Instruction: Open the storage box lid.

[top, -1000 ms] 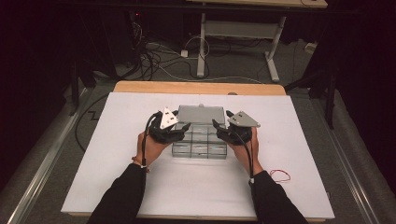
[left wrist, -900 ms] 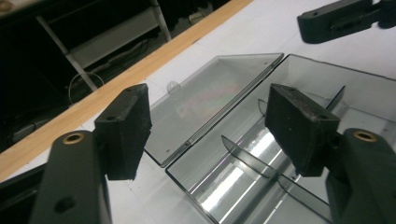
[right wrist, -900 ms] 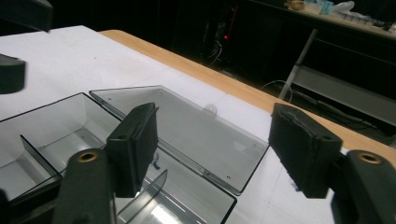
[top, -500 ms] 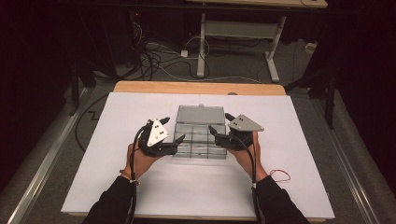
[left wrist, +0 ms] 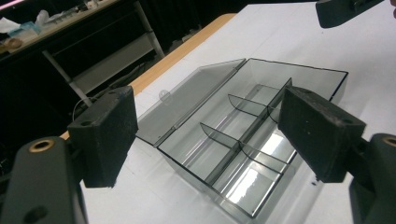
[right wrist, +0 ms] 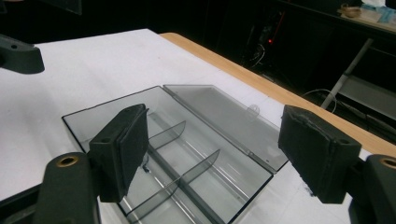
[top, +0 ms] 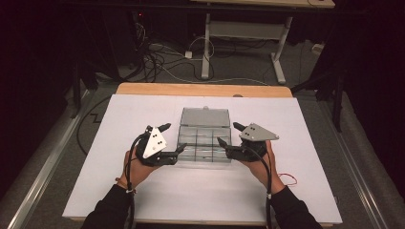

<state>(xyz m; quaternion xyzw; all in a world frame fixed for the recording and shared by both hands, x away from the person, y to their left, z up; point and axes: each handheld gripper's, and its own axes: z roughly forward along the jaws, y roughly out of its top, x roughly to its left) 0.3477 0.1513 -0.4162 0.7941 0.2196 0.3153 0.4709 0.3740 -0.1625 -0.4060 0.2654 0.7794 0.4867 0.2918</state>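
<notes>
1. A clear plastic compartment box (top: 204, 143) lies near the middle of the white worktop (top: 315, 191), a little toward the person's side, with its lid (top: 205, 117) swung fully open and lying flat on the worktop behind it, away from the person.

2. Thin dividers split the box into compartments; those that the two claw views look into show nothing inside.

3. The left claw (top: 172, 138) sits just beside the left end of the box, held in the person's left hand (top: 138, 167). Its jaws stand wide apart and have just been opening, with nothing between them.

4. In the left claw view the two black pads (left wrist: 109, 135) frame the box (left wrist: 252, 140) from a little way off; neither pad touches it.

5. The right claw (top: 228, 134) sits just beside the right end of the box, held in the person's right hand (top: 260, 164). Its jaws are also wide apart and have just been opening, gripping nothing.

6. In the right claw view the pads (right wrist: 122, 149) hang above and in front of the box (right wrist: 187, 154), clear of its walls, and the open lid (right wrist: 224, 121) lies beside the box toward the wooden edge of the worktop (right wrist: 261, 81).

7. A thin red wire (top: 286, 179) lies on the worktop near the right wrist.

8. Beyond the worktop, cables (top: 162, 57) trail across the floor beside the legs of another table (top: 243, 33).
</notes>
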